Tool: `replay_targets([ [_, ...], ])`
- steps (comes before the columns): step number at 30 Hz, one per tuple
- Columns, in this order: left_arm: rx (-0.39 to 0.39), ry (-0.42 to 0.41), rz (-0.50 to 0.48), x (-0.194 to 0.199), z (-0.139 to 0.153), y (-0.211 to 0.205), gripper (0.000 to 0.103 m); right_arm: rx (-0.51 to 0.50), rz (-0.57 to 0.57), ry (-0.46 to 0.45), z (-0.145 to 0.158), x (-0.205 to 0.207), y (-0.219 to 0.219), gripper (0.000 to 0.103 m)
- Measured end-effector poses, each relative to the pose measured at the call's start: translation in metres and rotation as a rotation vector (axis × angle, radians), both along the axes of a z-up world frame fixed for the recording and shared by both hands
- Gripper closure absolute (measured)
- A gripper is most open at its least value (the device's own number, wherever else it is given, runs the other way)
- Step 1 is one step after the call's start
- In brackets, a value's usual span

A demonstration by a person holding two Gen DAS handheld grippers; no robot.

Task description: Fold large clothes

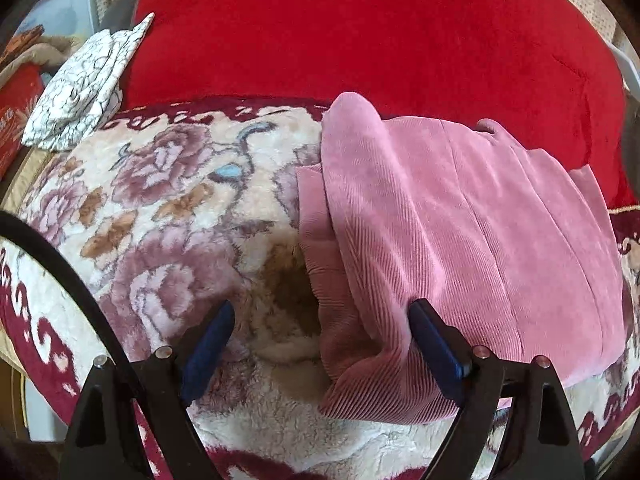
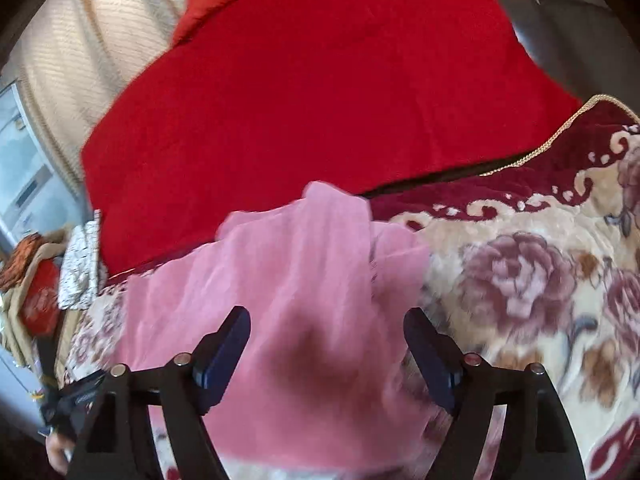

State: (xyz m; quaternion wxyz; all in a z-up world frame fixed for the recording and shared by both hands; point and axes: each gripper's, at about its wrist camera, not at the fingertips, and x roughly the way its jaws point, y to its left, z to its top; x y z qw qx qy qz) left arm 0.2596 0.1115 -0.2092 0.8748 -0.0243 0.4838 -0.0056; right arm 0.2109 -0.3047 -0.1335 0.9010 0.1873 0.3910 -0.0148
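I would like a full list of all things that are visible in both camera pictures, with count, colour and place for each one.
pink garment: one, pink ribbed cloth, partly folded, lying on the floral blanket in front of both grippers
floral blanket: one, cream with mauve roses and a dark red border, under the garment
red cover: one, bright red, behind the garment
patterned cloth: one, white with dark lines, folded, far left
curtain: one, beige, background
left gripper: one, black with blue pads, open, at the garment's near left edge
right gripper: one, black with blue pads, open, above the garment
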Motion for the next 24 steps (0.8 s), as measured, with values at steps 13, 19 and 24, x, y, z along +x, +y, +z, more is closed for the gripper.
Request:
replay_targets([
  [13, 0.107, -0.169, -0.025, 0.000, 0.021, -0.007, 0.014, 0.147, -0.058, -0.016, -0.030, 0.015, -0.018, 0.097],
  [19, 0.111, -0.032, 0.019, 0.017, -0.004, -0.015, 0.013, 0.193, -0.106, 0.109, -0.075, 0.018, -0.035, 0.098],
  [24, 0.075, -0.033, 0.039, 0.002, 0.013, -0.010, 0.013, 0.227, -0.133, 0.067, -0.054, 0.003, -0.040, 0.093],
])
